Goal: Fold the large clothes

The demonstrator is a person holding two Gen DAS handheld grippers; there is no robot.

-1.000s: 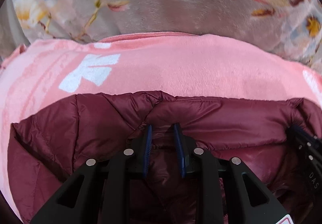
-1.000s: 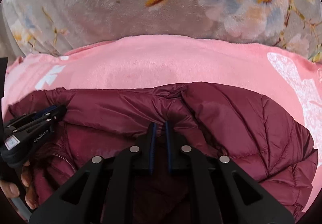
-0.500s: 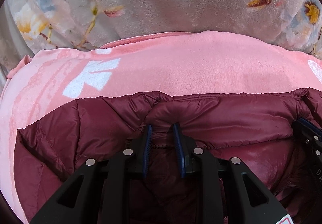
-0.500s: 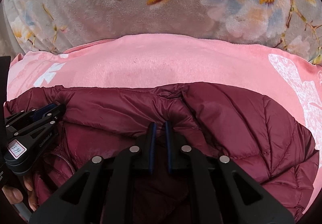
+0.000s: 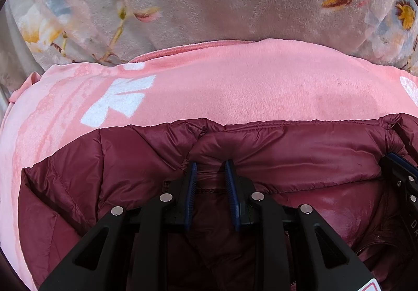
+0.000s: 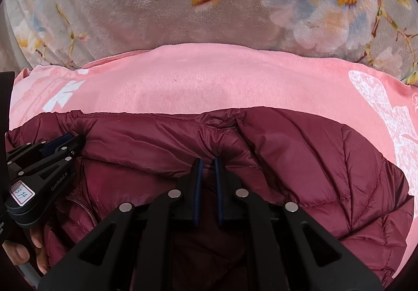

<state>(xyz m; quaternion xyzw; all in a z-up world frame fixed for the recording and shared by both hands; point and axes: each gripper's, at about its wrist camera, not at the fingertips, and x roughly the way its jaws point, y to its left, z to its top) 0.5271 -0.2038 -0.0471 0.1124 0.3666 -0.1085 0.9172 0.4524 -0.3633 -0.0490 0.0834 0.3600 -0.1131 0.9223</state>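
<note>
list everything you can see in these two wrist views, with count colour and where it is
puffer jacket: one, dark maroon, quilted, lying on the pink blanket, its near folded edge pinched at two spots
pink blanket: one, pink with white print, spread under the jacket
floral cover: one, grey-beige with yellow, pink and blue flowers, beyond and under the pink blanket
left gripper: one, black with blue pads, clamped on a fold of the jacket's edge; also seen at the left of the right wrist view
right gripper: one, black with blue pads, clamped on the same edge further right
fingers: a few, bottom left of the right wrist view, holding the left gripper
</note>
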